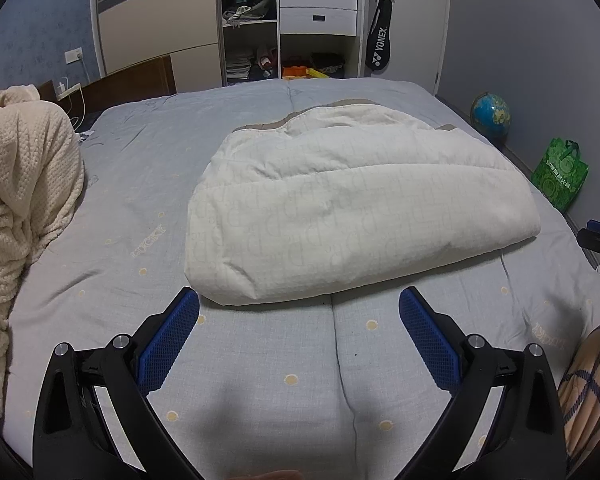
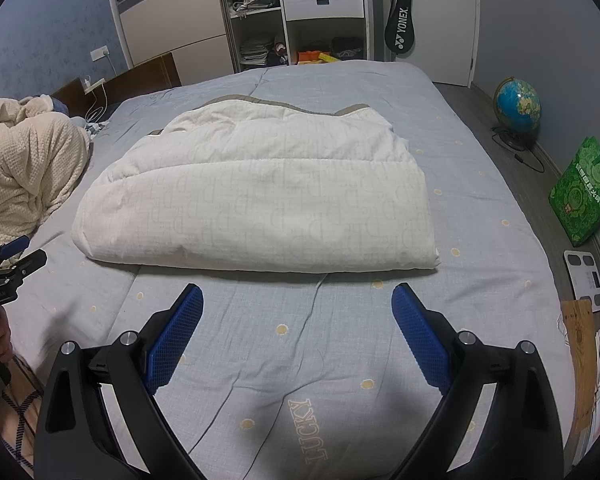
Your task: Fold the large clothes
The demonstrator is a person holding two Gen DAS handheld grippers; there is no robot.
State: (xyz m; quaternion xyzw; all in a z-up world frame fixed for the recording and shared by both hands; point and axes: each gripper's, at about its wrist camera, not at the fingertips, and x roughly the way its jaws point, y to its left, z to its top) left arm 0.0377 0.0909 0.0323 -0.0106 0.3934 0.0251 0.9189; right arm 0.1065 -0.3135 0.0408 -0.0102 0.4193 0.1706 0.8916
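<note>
Nearest the lens in each view, the left gripper (image 1: 299, 300) and the right gripper (image 2: 298, 296) hang over the bed (image 1: 260, 380) with jaws spread wide and nothing between the blue pads, both just short of the folded quilt (image 1: 340, 208). That cream quilt, with a brown edge at its far side, lies folded in a thick bundle on the grey-blue bedspread printed with "LUCKY" and pale dots. Only the right wrist view shows a white bathroom scale (image 2: 586, 280) on the floor, and the left gripper at its left edge; the left wrist view catches the right gripper at its right edge. A cream waffle blanket (image 1: 24, 208) is heaped on the bed's left side. Farther off stand a green bag (image 2: 582, 192), a globe (image 2: 518, 104), an open wardrobe with 2 white drawers (image 1: 318, 8) and a hanging Yonex racket bag (image 1: 380, 40).
</note>
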